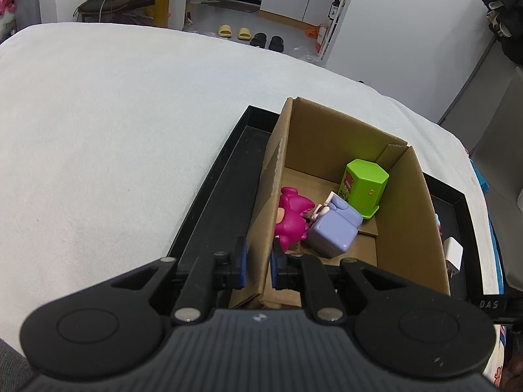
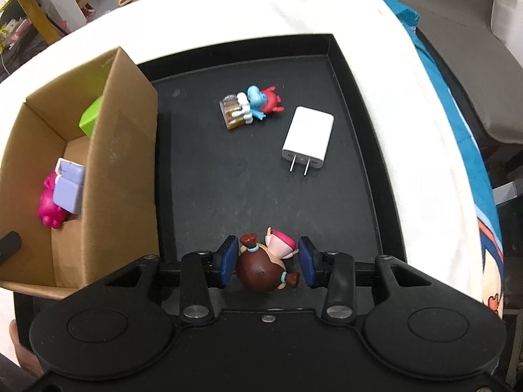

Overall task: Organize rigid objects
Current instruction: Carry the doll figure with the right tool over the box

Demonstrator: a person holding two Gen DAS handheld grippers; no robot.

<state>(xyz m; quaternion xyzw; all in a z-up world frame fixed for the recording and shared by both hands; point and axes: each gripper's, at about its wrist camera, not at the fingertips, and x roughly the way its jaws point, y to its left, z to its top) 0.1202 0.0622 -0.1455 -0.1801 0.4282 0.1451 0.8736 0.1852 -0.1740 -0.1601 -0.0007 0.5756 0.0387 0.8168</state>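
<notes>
At six o'clock on the tray [image 2: 359, 104], my right gripper [image 2: 266, 263] brackets the round-headed doll [image 2: 261, 272], jaws apart; it may roll. My left gripper [image 1: 258, 266] pinches the box wall [image 1: 261, 228].

My left wrist view looks steeply down and forward, close over the near left wall of the cardboard box [image 1: 327, 176]. My right wrist view looks down onto the black tray [image 2: 359, 104], close. Both share the box, its toys and the tray
</notes>
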